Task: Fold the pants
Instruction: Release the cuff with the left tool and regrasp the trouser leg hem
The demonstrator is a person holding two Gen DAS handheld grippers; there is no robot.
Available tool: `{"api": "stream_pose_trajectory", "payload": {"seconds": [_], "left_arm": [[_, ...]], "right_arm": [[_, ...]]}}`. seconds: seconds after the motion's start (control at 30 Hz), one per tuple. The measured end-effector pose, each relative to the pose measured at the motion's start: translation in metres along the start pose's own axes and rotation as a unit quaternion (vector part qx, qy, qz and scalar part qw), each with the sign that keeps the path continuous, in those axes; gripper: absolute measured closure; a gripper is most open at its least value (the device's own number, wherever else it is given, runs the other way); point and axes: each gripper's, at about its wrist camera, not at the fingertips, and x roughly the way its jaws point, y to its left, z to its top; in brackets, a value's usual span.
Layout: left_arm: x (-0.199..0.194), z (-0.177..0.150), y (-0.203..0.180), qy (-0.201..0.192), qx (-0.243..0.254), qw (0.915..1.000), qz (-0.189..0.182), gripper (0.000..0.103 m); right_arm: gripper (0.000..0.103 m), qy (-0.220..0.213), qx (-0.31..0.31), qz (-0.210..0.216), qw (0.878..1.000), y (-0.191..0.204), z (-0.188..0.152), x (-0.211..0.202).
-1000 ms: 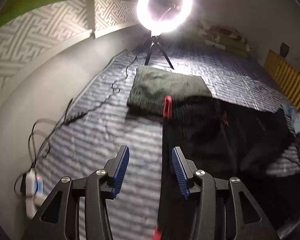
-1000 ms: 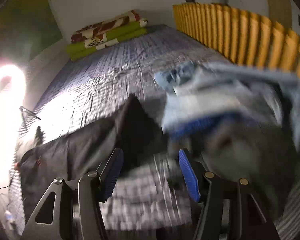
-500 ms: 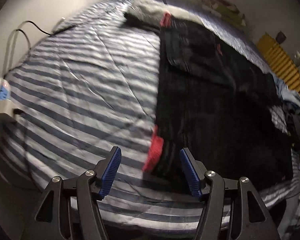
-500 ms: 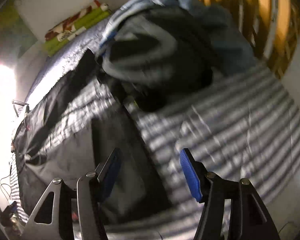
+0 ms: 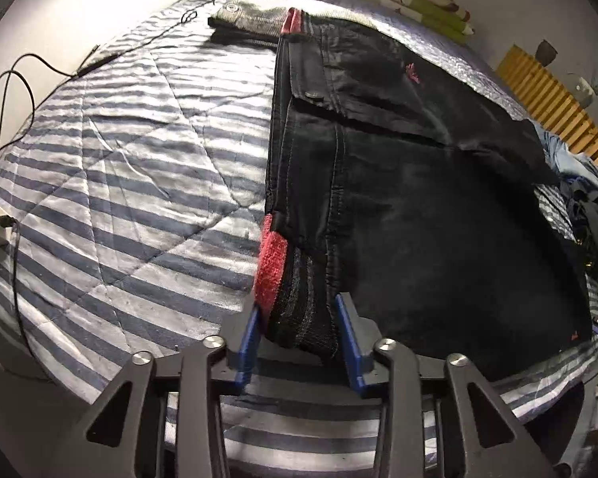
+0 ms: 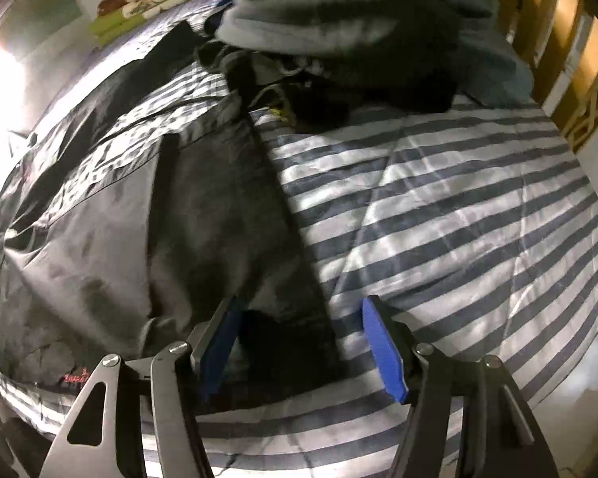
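Two grippers met the soft, limp black pants (image 5: 418,199) on the striped quilt (image 5: 139,159): left gripper (image 5: 297,328) clenched on the thick waistband at 6 o'clock, right gripper (image 6: 303,342) gaping over the hem.

The pants (image 5: 418,207) are black, with a red patch at each end of the waistband, and lie spread flat across the striped quilt (image 5: 131,183), waistband end at the quilt's near edge. One leg lies folded over the other (its hem corner reaching toward the far right), fabric slightly creased.
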Motion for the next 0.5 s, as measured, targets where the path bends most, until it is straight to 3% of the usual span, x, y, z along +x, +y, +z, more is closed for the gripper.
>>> {"api": "stream_pose_trajectory", "payload": {"seconds": [0.07,0.17,0.3,0.37,0.5], "left_arm": [[-0.010,-0.001,0.000,-0.009,-0.006,0.9999,-0.006,0.071],[-0.031,0.005,0.004,-0.024,-0.014,0.9995,-0.016,0.073],[-0.062,0.007,0.006,-0.035,-0.001,0.9993,-0.011,0.073],[-0.064,0.004,0.007,-0.027,0.002,0.9996,-0.005,0.073],[-0.047,-0.002,0.013,-0.001,-0.014,0.9999,-0.001,0.073]], "right_arm": [[0.079,-0.001,-0.010,0.001,1.000,0.006,-0.001,-0.002],[0.090,-0.012,0.006,0.025,1.000,0.005,0.000,-0.013],[0.093,-0.056,0.036,0.065,0.996,0.004,-0.003,-0.045],[0.093,-0.072,0.031,0.053,0.996,0.007,-0.009,-0.058],[0.093,-0.041,0.017,0.036,0.998,0.015,-0.018,-0.049]]}}
